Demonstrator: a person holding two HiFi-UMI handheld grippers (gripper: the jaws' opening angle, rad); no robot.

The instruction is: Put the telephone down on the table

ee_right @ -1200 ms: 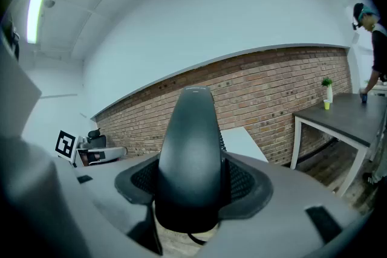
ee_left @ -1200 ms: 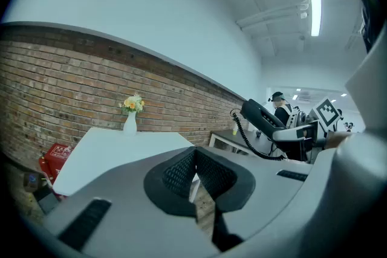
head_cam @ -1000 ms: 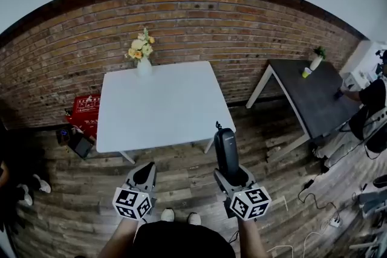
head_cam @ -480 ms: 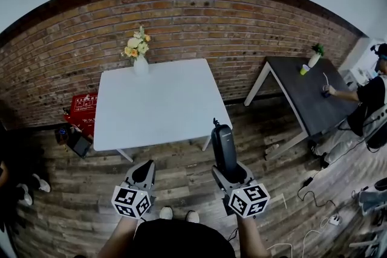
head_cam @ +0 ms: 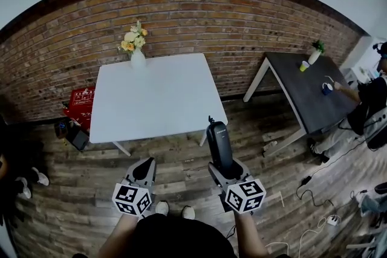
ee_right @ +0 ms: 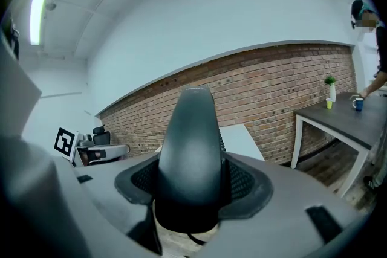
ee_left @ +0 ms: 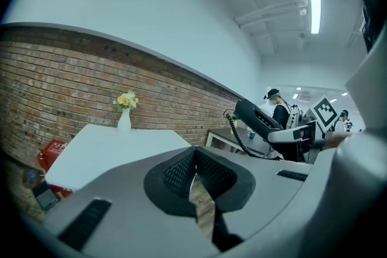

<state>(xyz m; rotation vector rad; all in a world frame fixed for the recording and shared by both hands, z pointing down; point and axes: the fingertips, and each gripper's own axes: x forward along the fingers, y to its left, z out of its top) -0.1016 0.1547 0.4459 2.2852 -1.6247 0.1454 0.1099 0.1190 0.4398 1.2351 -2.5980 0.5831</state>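
Note:
A black telephone handset (head_cam: 218, 144) stands upright in my right gripper (head_cam: 225, 171), whose jaws are shut on its lower end; it is held over the wooden floor, just short of the white table's (head_cam: 157, 99) near right corner. In the right gripper view the handset (ee_right: 193, 148) fills the middle, with pads pressed on both sides. My left gripper (head_cam: 144, 171) hangs beside it on the left, shut with nothing in it. In the left gripper view the handset (ee_left: 257, 118) and its coiled cord show at the right.
A white vase of flowers (head_cam: 136, 52) stands at the white table's far edge, against a brick wall. A red box (head_cam: 80, 107) and dark items lie on the floor to its left. At the right stands a dark table (head_cam: 302, 93) with a small plant and cups, and a person (head_cam: 370, 99) beside it.
Both grippers and the view have drifted slightly left and toward the white table. The handset stays in the right gripper. The person at the dark table moved an arm.

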